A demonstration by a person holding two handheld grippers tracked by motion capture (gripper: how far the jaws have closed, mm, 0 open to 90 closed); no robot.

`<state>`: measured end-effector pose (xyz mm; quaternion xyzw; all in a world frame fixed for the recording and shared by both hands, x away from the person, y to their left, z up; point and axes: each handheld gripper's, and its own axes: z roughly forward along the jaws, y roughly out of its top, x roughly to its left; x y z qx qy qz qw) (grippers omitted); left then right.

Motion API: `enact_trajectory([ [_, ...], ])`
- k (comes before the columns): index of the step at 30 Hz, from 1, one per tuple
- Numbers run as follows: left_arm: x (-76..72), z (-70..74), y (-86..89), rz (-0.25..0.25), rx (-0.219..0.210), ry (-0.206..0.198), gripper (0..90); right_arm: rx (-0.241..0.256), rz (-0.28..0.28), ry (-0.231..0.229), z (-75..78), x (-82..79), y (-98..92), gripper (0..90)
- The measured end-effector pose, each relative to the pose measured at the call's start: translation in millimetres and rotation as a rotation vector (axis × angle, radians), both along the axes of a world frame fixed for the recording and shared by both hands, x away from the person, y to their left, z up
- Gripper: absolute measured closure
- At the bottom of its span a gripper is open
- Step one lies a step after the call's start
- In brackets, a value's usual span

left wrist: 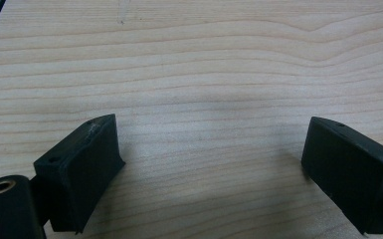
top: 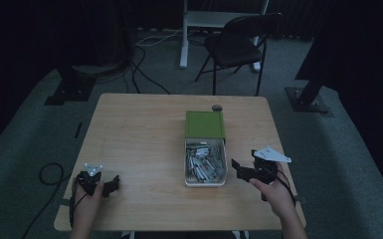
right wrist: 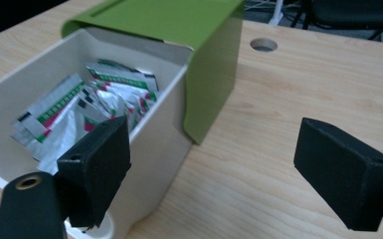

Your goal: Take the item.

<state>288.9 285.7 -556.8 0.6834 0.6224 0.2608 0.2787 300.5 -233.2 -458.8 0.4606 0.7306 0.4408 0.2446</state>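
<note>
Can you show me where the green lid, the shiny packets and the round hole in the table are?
green lid (right wrist: pixel 179 17), right gripper view, its flat top.
shiny packets (right wrist: pixel 69 124), right gripper view, a silver packet inside the box.
round hole (right wrist: pixel 263 45), right gripper view, its middle.

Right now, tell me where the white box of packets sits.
In the high view the white box sits right of table centre, half pulled from its green sleeve, just left of the right gripper.
</note>
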Motion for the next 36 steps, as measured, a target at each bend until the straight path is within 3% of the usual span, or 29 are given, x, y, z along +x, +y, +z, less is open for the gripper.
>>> enact_trajectory([
  [16, 0.0, 0.0, 0.0, 0.0, 0.0, 0.0, 9.0, -0.008, 0.112, -0.044, 16.1, -3.4, 33.1, 15.2],
  [36, 0.0, -0.1, 0.0, 0.0, 0.0, -0.001, 9.0, -0.036, 0.223, -0.026, 10.4, -6.6, 68.1, 19.7],
])
